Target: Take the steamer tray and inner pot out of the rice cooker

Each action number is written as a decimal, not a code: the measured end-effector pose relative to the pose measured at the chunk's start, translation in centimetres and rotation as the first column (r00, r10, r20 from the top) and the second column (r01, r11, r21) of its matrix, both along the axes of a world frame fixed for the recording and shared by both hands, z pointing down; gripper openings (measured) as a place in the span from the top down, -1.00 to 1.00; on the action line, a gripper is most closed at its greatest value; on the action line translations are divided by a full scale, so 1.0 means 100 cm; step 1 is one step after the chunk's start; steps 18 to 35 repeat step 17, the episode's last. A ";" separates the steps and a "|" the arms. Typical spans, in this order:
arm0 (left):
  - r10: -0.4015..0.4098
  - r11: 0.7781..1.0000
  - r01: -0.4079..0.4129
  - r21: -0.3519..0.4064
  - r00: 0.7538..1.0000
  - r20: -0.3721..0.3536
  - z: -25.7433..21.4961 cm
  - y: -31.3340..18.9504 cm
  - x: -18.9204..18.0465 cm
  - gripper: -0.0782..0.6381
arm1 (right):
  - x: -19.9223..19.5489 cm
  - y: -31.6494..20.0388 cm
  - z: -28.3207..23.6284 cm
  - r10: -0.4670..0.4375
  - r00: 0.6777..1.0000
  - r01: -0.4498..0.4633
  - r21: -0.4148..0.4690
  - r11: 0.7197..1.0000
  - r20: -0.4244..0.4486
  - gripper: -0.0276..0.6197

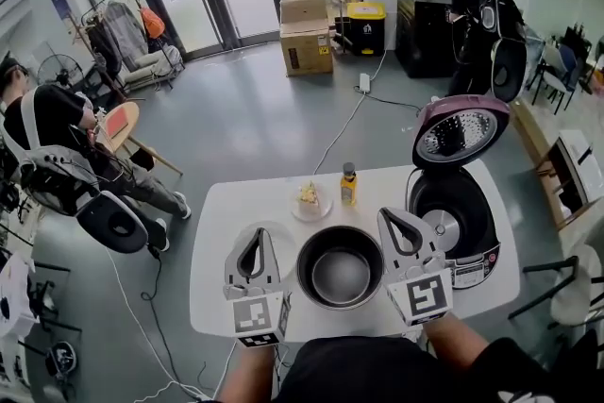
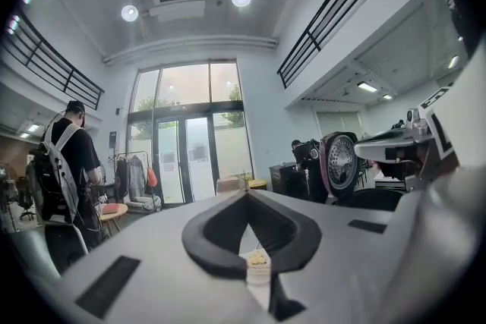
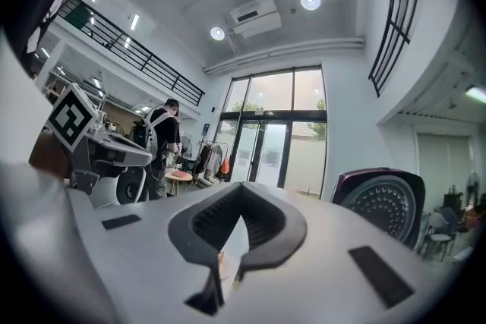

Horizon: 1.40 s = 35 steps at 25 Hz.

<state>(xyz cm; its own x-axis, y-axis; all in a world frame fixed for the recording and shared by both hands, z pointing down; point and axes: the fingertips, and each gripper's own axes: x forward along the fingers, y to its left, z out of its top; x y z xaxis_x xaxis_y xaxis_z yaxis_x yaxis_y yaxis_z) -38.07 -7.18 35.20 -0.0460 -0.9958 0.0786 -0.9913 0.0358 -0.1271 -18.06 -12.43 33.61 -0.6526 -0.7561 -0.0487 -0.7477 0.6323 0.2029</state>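
The dark metal inner pot (image 1: 341, 277) stands on the white table (image 1: 217, 231), between my two grippers. My left gripper (image 1: 257, 233) hangs just left of the pot with its jaws shut and nothing in them. A pale round tray (image 1: 287, 243), hard to tell from the table top, lies under its tip. At the pot's right rim my right gripper (image 1: 385, 214) is also shut and empty. The rice cooker (image 1: 460, 214) sits at the right with its purple lid (image 1: 460, 132) raised and its well empty. In the gripper views both sets of jaws, left (image 2: 244, 193) and right (image 3: 241, 186), meet at the tips.
A small plate with food (image 1: 310, 199) and a yellow bottle (image 1: 348, 185) stand behind the pot. People sit at the left and one stands at the far right. Cardboard boxes (image 1: 306, 33) and a cable on the floor lie beyond the table. A chair (image 1: 576, 283) is at the right.
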 end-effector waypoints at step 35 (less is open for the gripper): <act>0.027 0.999 -0.026 0.047 1.000 -0.005 -0.017 -0.010 0.005 0.79 | -0.002 -0.002 -0.013 -0.015 1.000 0.014 0.042 0.999 0.011 0.92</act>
